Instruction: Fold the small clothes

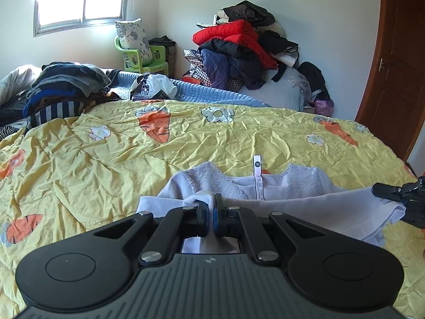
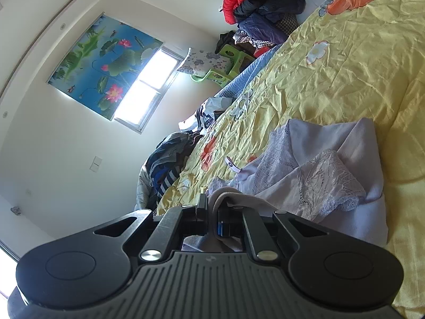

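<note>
Near bedspread's (image 1: 106, 146) front edge: left gripper (image 1: 211, 210) clamps pale lavender garment's (image 1: 305, 186) bunched hem; right gripper (image 2: 212, 210) pinches another fold, probably same garment.

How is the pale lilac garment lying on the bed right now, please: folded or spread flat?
Partly folded. The lilac garment has its near edge doubled over, pinched by the left tool and right tool.
</note>
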`<state>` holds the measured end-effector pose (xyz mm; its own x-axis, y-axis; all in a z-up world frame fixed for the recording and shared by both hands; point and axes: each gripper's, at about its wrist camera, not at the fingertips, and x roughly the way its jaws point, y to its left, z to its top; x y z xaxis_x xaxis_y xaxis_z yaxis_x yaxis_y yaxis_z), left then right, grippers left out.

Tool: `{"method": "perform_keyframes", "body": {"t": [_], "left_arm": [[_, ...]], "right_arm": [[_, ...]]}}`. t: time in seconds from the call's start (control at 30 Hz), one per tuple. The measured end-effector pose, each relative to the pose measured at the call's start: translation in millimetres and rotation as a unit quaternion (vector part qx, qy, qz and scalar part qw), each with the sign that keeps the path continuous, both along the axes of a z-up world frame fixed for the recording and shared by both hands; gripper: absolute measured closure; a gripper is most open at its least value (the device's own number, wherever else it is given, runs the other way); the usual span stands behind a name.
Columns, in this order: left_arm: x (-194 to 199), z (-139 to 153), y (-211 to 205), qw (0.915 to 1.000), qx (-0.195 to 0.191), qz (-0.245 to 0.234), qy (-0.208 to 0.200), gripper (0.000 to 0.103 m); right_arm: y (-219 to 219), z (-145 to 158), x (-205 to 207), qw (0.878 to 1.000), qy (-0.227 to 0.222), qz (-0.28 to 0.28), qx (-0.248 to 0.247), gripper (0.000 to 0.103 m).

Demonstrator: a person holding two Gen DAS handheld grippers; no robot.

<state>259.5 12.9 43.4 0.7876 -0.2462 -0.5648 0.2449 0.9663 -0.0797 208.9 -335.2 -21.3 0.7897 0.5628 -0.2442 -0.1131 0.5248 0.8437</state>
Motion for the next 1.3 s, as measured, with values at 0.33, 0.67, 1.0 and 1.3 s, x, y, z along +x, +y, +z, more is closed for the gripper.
{"method": "perform_keyframes", "body": {"t": [0.33,0.67,1.0,1.3], "left_arm": [[6.0,3.2,-6.0,1.0000,0.006,0.000,0.001,0.099],[14.7,3.1,-7.5,0.9999,0.004,-0.002,0.012,0.099],[41.7,-7.1,-4.7,0.9979,-0.017,0.000,0.062,0.099],[65.6,-15.8,-5.9,0.9960,-0.029,0.006,0.084,0.099]], "right_arm": [[-4.3,1.4,5.1,1.000,0.002,-0.005,0.004,0.091],[-7.6,-1.6,8.4,1.000,0.008,-0.009,0.013,0.090],[-10.4,-12.0,26.3,0.999,0.029,-0.014,0.023,0.090],[-12.6,-22.1,48.7,0.998,0.046,-0.016,0.034,0.089]]}}
